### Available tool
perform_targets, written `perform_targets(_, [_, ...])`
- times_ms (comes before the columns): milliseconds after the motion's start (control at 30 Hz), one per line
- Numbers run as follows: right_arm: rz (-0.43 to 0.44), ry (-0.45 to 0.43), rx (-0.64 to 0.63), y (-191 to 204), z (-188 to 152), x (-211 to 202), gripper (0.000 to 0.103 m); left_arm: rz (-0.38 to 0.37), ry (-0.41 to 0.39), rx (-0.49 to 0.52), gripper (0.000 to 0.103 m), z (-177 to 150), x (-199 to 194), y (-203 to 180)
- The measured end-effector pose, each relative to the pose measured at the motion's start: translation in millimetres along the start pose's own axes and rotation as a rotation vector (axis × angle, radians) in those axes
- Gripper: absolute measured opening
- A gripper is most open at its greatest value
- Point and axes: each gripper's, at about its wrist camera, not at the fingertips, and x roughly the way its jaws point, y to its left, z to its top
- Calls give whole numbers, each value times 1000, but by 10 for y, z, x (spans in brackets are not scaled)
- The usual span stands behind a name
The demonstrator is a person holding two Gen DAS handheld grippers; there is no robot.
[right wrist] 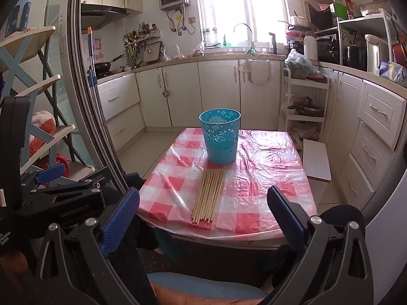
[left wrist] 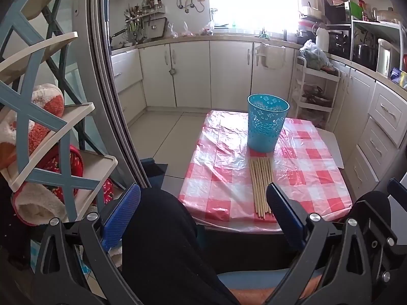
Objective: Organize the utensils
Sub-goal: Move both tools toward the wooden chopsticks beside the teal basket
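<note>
Your left gripper sat low and short of the table's near edge, jaws spread wide, nothing between the blue pads. Dark fabric filled the gap between the fingers in the left wrist view. Your right gripper was likewise wide open and empty, held back from the near edge of the table; its blue pads framed the near end of the chopsticks from a distance. Part of the left gripper's black body showed at the left of the right wrist view.

The chopsticks lay flat on the table as a tidy side-by-side row, running from near the front edge away toward the blue perforated cup. Their far ends reached just up to the cup's base; contact could not be told. Neither gripper touched them.

The cup stood upright past the chopsticks, around the middle of the table, open mouth up. Nothing could be made out inside it.

A red-and-white checked plastic cloth covered the table, wrinkled and glossy. To your left stood a blue-and-cream shelf rack holding plush slippers. Cream kitchen cabinets ran along the far wall under a bright window, with a tap at the sink.
</note>
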Motion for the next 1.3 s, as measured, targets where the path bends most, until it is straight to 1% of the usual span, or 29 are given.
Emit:
perform_targets(333, [0, 15, 4, -9, -17, 52, 96, 3, 14, -7, 95, 1, 30, 8])
perform_targets(400, [1, 16, 3, -23, -34, -47, 96, 5, 15, -6, 95, 0, 37, 5])
perform_targets(433, [-2, 8, 11, -18, -20, 43, 96, 4, 15, -7, 95, 0, 37, 7])
perform_targets(500, [-2, 8, 10, -5, -23, 52, 96, 3, 14, -6, 95, -1, 37, 7])
perform_targets(1000, [-2, 12, 9, 15, -3, 58, 96, 6, 15, -7, 95, -3, 36, -7])
perform_targets(1033, [1, 13, 11, -38, -31, 37, 96, 6, 14, -7, 95, -3, 34, -10])
perform_targets(1300, [5, 15, 16, -52, -40, 45, 96, 5, 18, -5, 95, -20, 39, -25])
